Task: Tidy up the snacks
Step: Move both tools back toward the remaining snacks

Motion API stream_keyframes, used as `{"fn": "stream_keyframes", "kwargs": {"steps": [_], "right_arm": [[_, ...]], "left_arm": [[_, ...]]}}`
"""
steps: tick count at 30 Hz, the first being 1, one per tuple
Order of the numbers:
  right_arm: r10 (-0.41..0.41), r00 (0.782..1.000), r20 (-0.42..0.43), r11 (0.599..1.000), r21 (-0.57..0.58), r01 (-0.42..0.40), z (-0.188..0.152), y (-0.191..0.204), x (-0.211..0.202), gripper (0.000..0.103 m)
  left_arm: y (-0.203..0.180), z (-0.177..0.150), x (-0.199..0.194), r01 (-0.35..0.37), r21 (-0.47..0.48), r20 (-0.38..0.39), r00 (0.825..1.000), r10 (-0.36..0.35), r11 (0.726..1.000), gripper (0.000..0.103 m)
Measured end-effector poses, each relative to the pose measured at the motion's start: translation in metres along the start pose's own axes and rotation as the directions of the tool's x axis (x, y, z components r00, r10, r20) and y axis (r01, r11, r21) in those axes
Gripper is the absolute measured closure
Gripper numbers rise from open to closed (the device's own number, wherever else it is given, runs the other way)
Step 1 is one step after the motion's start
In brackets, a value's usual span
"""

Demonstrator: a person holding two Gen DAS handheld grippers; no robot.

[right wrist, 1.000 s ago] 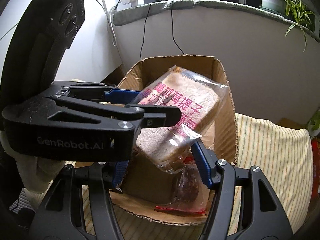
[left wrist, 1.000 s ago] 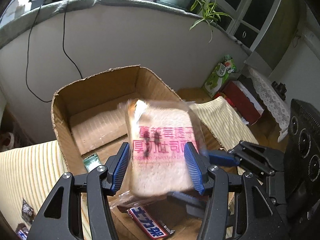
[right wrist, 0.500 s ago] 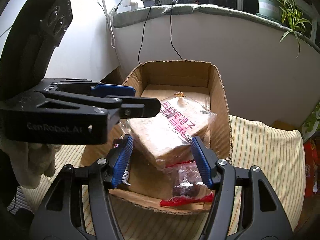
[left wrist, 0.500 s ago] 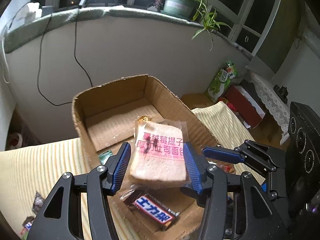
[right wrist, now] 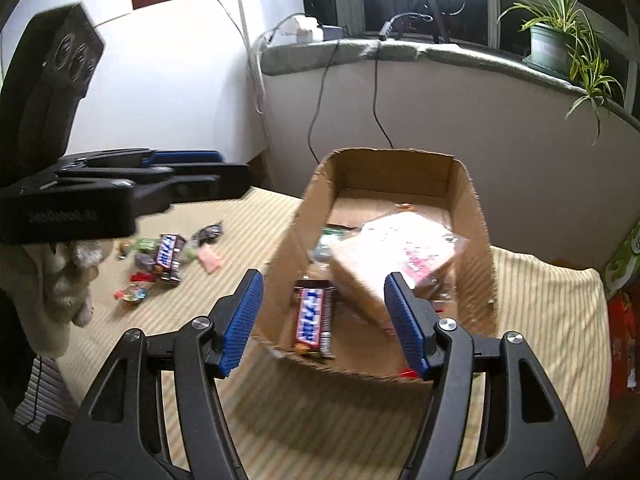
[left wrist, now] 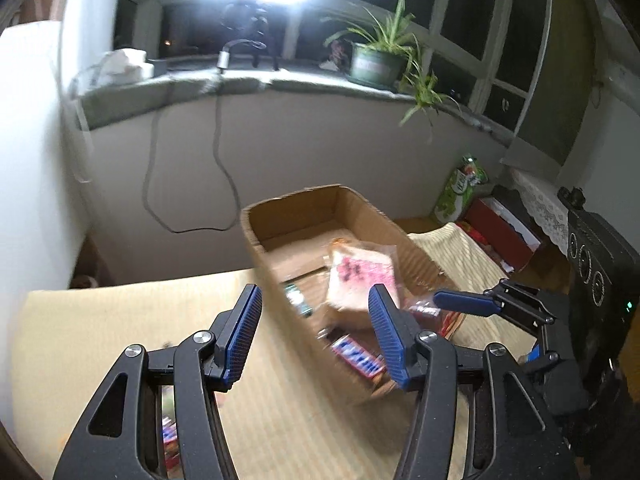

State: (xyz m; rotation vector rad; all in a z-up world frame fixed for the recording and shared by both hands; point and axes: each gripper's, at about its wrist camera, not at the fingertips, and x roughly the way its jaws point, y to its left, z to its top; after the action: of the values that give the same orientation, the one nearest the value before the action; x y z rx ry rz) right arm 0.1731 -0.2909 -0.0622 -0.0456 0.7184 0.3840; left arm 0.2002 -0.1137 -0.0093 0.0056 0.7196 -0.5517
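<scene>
A cardboard box point(right wrist: 474, 216) point(left wrist: 264, 248) stands on the striped cloth. Inside lie a bagged bread slice with pink print point(right wrist: 392, 256) point(left wrist: 360, 276), a Snickers bar point(right wrist: 314, 316) point(left wrist: 356, 356) and a red-edged packet point(left wrist: 430, 310). My left gripper point(left wrist: 316, 336) is open and empty, above the box's near left wall. My right gripper point(right wrist: 324, 320) is open and empty, in front of the box. The left gripper also shows at the left of the right wrist view point(right wrist: 160, 168).
Several loose snacks, among them a second Snickers bar point(right wrist: 168, 256), lie on the cloth left of the box. A white wall with hanging cables and a sill with a potted plant point(right wrist: 556, 40) stand behind. Green and red boxes point(left wrist: 464, 184) sit at the right.
Both grippers have let go of the bread bag and pulled back and up from the box. The bread now lies in the box. The left gripper has swung left.
</scene>
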Motion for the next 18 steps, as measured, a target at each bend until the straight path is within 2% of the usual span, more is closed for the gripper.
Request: {"fn": "stream_keyframes", "kwargs": {"steps": [6, 10, 13, 18], "right_arm": [[0.081, 0.996, 0.043, 0.996, 0.016, -0.082, -0.012, 0.023, -0.003, 0.038], [0.128, 0.992, -0.017, 0.992, -0.020, -0.128, -0.016, 0.042, 0.008, 0.037], [0.131, 0.990, -0.050, 0.989, -0.058, -0.134, -0.020, 0.060, 0.016, 0.037], [0.176, 0.980, -0.091, 0.979, -0.085, -0.184, -0.028, 0.085, 0.030, 0.037]], "left_arm": [[0.042, -0.032, -0.048, -0.075, -0.080, 0.038, 0.996, 0.078, 0.994, 0.048], [0.066, -0.057, -0.071, -0.137, -0.123, 0.034, 0.989, 0.142, 0.983, 0.048], [0.082, -0.081, -0.085, -0.191, -0.161, 0.019, 0.980, 0.196, 0.968, 0.048], [0.106, -0.115, -0.093, -0.234, -0.225, -0.025, 0.972, 0.235, 0.946, 0.048]]}}
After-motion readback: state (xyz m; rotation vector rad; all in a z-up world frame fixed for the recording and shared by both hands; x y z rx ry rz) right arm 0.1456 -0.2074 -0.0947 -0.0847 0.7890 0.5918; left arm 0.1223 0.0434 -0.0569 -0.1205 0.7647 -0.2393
